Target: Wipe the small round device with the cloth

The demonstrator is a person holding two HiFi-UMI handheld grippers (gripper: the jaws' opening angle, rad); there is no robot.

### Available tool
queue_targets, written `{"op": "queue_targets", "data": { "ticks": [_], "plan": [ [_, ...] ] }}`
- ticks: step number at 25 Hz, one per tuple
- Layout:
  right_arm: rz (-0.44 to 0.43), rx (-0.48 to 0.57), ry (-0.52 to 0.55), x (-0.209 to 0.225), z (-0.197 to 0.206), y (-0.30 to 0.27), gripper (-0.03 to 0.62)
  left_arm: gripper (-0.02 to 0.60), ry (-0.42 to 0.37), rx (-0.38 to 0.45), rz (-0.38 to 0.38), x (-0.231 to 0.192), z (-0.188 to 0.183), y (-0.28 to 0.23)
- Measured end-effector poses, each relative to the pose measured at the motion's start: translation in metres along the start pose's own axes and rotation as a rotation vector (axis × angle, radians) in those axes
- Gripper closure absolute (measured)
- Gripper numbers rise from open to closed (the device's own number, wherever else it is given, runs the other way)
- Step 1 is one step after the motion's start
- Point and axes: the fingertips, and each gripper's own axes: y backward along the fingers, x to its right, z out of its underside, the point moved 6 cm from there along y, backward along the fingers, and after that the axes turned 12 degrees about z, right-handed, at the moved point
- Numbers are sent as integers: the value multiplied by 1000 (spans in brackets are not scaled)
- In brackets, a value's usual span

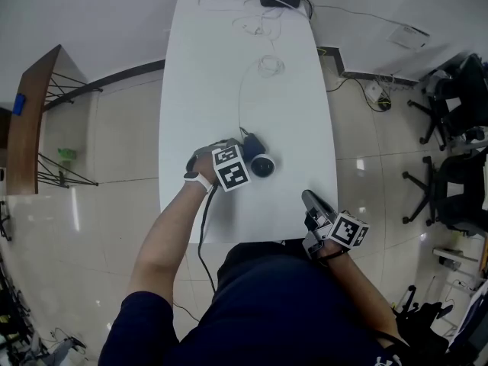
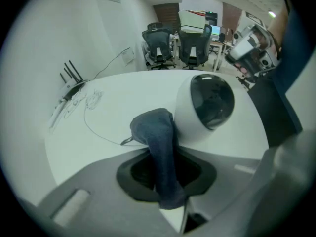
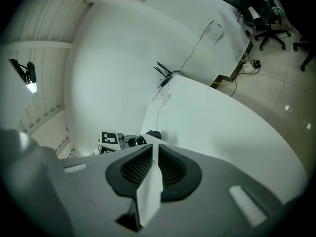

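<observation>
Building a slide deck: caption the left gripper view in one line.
Left tool grips a blue cloth against the side of a round white device on a white table.

The person wears a navy short-sleeved top (image 1: pixel 267 303) and a white watch (image 1: pixel 197 180). The grey left tongs (image 1: pixel 242 149) and right tongs (image 1: pixel 308 199) bear black-and-white marker cubes (image 1: pixel 230 167) and black ribbed pads (image 3: pixel 136 169). A black cable (image 1: pixel 202 231) runs from the left one.

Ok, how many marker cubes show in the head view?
2. One cube on the left gripper beside the round device; another cube on the right gripper at the near table edge. None seems hidden.
</observation>
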Motion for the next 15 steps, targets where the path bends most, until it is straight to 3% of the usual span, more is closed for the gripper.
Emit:
{"op": "queue_targets", "data": {
  "ticks": [6,15],
  "plan": [
    [-37,-45,2,5,-2,-2,551,514,179,19,28,5,9,3],
    [-121,-149,58,5,-12,-15,551,514,529,91,-58,57,29,1]
  ]
}}
